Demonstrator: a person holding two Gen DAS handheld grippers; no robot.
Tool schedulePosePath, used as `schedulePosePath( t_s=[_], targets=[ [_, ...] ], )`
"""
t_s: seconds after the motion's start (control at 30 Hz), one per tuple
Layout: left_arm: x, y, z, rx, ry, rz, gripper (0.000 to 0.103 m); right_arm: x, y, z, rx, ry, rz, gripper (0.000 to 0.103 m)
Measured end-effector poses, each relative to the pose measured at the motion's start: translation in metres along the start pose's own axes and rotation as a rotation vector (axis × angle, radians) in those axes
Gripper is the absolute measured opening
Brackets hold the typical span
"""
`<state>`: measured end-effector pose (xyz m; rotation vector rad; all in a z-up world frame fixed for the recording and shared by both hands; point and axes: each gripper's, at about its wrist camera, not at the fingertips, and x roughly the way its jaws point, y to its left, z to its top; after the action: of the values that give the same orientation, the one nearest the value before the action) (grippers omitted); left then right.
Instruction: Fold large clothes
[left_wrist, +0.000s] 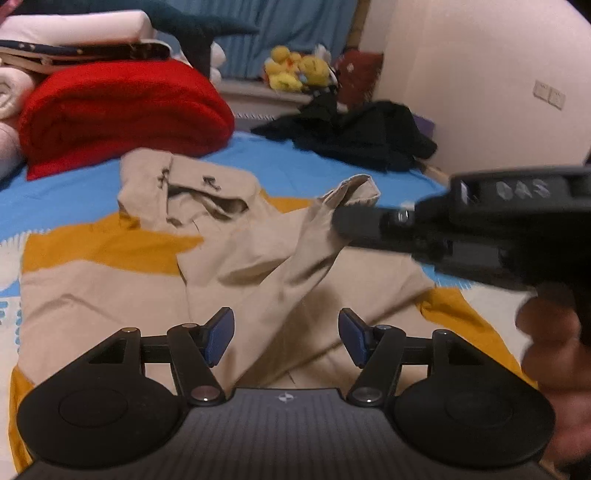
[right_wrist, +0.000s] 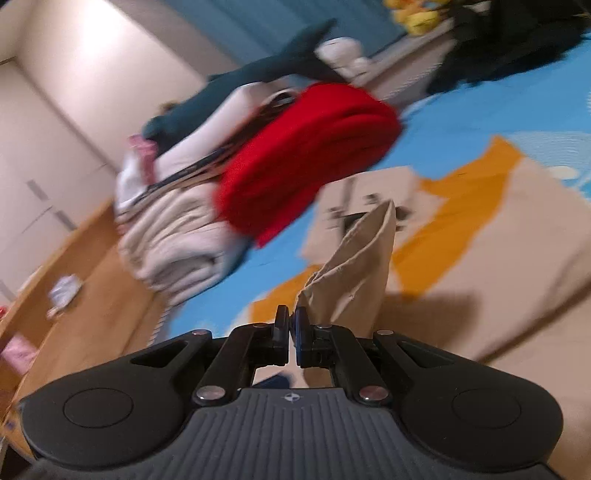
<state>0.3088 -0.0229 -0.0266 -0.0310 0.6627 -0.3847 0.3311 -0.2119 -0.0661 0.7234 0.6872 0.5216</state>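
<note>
Left wrist view: your left gripper (left_wrist: 286, 338) hangs over the beige jacket (left_wrist: 258, 266) with its blue pads spread apart and nothing between them. The jacket lies mostly flat on the blue and orange bedspread (left_wrist: 92, 199), its collar end toward the red blanket (left_wrist: 122, 114) and its hem end under your left gripper, so its long axis runs away from you up the bed. Your right gripper (left_wrist: 338, 221) enters from the right and lifts one sleeve (left_wrist: 314, 236) by a point near the cuff. The sleeve rises from the body of the jacket at a slant, its length pointing up and to the right toward the cuff. It is held this way, in all likelihood, so that it can be carried across the chest for the first fold. The left gripper appears to be placed over the body to pin or catch the cloth. A heap of dark clothes (left_wrist: 362, 136) lies well apart, near the wall.

Right wrist view: the picture is blurred and tilted. Your right gripper (right_wrist: 291, 326) has its pads pressed together, and the sleeve (right_wrist: 358, 266) stands up just past them; the pinch seems to sit on the sleeve's lower edge, though the contact itself is hard to make out. The cuff points away from the camera, toward the red blanket (right_wrist: 314, 147).
</note>
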Motion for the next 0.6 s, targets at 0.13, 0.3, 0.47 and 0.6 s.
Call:
schedulePosePath(
  t_s=[0.13, 0.3, 0.47, 0.6],
  targets=[
    [0.003, 0.013, 0.005, -0.040, -0.028, 0.069, 0.003, 0.003, 0.005, 0.002, -0.014, 0.069, 0.052, 0.009],
    [-0.016, 0.069, 0.006, -0.351, -0.068, 0.407, 0.005, -0.003, -0.025, 0.009, 0.100, 0.014, -0.175, 0.036],
    [-0.013, 0.119, -0.008, -0.634, -0.022, 0.375, 0.032, 0.001, -0.080, 0.006, 0.265, 0.076, -0.491, 0.036],
    [-0.008, 0.139, -0.016, -0.752, 0.016, 0.336, 0.035, 0.000, -0.113, 0.000, 0.387, 0.107, -0.555, 0.036]
  ],
)
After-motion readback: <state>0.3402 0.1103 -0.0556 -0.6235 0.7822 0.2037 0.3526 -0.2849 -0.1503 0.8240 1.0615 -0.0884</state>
